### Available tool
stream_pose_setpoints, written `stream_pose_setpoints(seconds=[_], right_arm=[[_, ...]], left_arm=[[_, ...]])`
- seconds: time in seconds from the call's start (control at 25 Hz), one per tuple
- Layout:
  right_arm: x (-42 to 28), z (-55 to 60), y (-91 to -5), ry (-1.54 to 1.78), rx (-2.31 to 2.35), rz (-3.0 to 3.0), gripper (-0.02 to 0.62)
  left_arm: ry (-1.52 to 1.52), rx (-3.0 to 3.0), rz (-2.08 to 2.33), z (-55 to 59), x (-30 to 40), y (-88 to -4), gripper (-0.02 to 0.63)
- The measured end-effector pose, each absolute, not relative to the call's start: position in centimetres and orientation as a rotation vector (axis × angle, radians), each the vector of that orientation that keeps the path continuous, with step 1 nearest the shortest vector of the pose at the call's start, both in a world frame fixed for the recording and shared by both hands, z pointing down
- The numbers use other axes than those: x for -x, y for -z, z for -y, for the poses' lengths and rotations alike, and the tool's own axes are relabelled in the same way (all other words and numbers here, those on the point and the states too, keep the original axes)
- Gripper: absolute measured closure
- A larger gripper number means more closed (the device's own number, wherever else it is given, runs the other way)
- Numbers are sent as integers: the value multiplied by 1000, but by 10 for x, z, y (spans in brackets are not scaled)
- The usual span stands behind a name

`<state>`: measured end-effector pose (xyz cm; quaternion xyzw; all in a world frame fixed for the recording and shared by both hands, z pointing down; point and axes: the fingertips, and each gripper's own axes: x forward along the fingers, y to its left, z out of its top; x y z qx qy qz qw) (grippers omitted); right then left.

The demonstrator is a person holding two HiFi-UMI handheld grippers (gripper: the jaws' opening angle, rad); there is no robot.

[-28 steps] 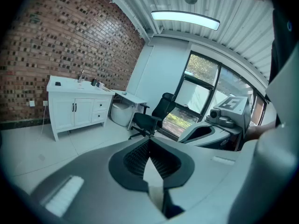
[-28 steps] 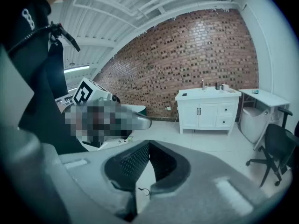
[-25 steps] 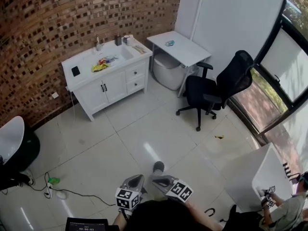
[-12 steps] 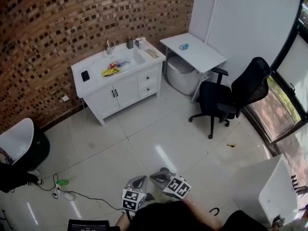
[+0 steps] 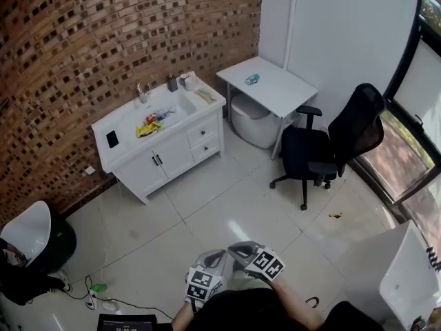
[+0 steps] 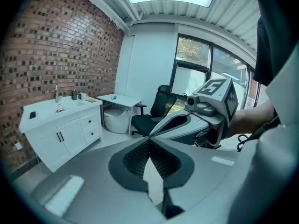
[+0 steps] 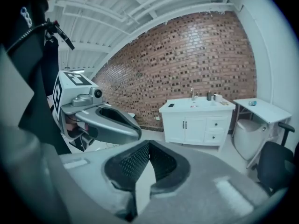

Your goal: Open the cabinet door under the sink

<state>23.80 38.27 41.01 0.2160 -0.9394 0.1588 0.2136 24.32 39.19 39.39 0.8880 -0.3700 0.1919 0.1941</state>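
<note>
Nearest the person, low in the head view, the left hand-held gripper (image 6: 149, 143) and the right hand-held gripper (image 7: 148, 144) sit side by side. Each has its jaws pressed together with nothing between them.

Beyond them lies a glossy white tiled floor (image 5: 207, 205), with a dark cable (image 5: 117, 301) at its left edge. Farther right stands a black office chair (image 5: 331, 143), just in front of a white desk (image 5: 275, 92). The desk carries a small bluish object (image 5: 252, 79) and has a round white bin (image 5: 253, 121) beneath it.

Well apart from both grippers, the white sink cabinet (image 5: 134, 174) stands against the brick wall (image 5: 103, 40). Its two cabinet doors (image 5: 172, 156) under the sink (image 5: 176, 102) are closed, and their dark handles (image 5: 157, 160) meet at the middle. Two drawers (image 5: 204, 138) sit to the right of the doors. On the cabinet top lie a flat dark object (image 5: 111, 139) and some colourful packets (image 5: 147, 126).
</note>
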Motion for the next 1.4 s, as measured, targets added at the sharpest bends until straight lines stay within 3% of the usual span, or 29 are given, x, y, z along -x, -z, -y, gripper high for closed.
stream_pose_setpoints(seconds=[0.36,0.68,1.4], right_arm=[[-298,-323,-405,-467,-710,2656,603],[-302,-306,-427,-545,-638,2630,603],[-162,-169,-428,-476,-415,2591,603]], left_arm=[[-587,-2499,1000,-348,-296,-396,591],[-600,-2413,1016,-339,-297,-413,591],[-475,-2280,1136,-166,-157,-434,591]])
